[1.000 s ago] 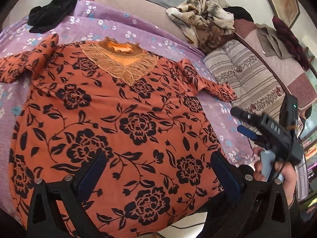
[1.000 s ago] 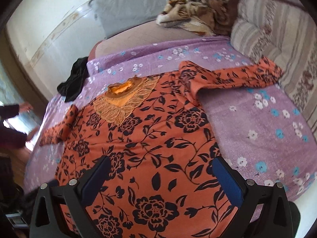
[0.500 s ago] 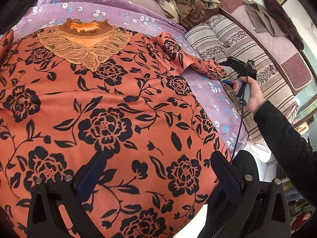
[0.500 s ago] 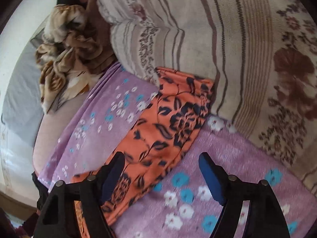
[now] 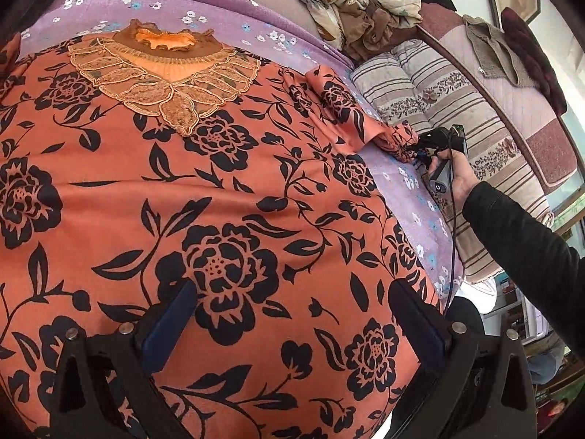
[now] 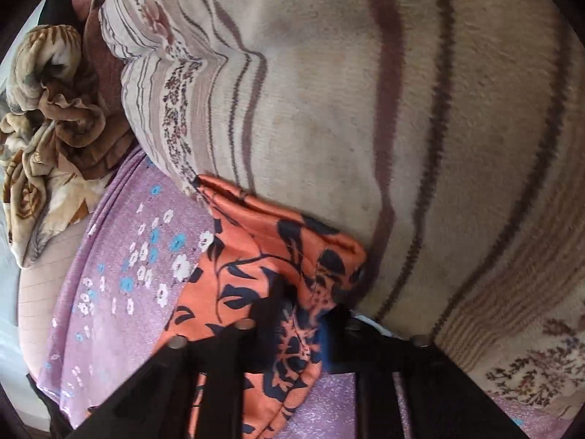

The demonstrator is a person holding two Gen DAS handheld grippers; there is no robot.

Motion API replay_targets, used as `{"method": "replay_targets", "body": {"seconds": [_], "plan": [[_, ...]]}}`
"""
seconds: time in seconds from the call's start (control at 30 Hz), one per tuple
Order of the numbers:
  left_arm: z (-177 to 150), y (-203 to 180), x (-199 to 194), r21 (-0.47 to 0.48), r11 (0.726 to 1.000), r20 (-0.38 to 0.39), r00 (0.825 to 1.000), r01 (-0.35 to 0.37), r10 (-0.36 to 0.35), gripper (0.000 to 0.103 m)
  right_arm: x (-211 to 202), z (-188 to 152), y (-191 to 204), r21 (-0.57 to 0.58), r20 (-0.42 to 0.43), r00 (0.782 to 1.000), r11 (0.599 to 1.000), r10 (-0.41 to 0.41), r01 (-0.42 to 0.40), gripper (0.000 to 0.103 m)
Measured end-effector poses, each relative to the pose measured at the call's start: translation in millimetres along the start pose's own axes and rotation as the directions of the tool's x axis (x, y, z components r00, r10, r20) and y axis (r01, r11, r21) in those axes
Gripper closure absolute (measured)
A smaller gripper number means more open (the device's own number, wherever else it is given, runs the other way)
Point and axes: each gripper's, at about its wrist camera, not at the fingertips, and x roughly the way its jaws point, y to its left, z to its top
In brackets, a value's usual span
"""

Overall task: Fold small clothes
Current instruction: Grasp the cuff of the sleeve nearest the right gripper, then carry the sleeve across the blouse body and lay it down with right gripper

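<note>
Left wrist: orange blouse (image 5: 226, 197) flat on purple bedspread (image 5: 398, 172), striped cushions (image 5: 438, 109) alongside, left gripper (image 5: 292, 318) fingers apart, right gripper (image 6: 303, 314) clamped on sleeve cuff (image 6: 292, 274).

Between the left fingers (image 5: 166, 323): blouse (image 5: 204, 197) flat on bedsheet (image 5: 234, 11). Between the right fingers (image 6: 272, 303): sleeve (image 6: 270, 256), against cushion (image 6: 365, 109) ahead.
</note>
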Motion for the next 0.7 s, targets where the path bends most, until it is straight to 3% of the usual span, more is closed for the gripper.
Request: {"method": "replay_targets", "body": {"seconds": [0.27, 0.37, 0.43, 0.57, 0.7], "plan": [[-1, 7, 4, -0.006, 1.000, 0.011, 1.000, 0.022, -0.022, 0.000, -55, 1, 33, -0.118, 0.100, 0.991, 0.990, 0.089, -0.077, 0.096], [1, -1, 6, 0.067, 0.998, -0.025, 1.000, -0.005, 0.007, 0.000, -87, -4, 62, -0.214, 0.130, 0.980, 0.969, 0.151, -0.121, 0.096], [3, -1, -1, 0.044, 0.999, -0.015, 1.000, -0.022, 0.022, 0.000, -116, -13, 90, -0.281, 0.140, 0.964, 0.943, 0.226, -0.180, 0.096], [4, 5, -37, -0.030, 0.999, 0.126, 0.992, 0.017, -0.013, 0.000, -180, -47, 162, -0.412, 0.124, 0.898, 0.845, 0.423, -0.341, 0.096], [-3, 8, -65, -0.029, 1.000, 0.187, 0.982, 0.011, -0.005, 0.000, -225, -118, 253, -0.546, 0.021, 0.809, 0.684, 0.588, -0.484, 0.096]]}}
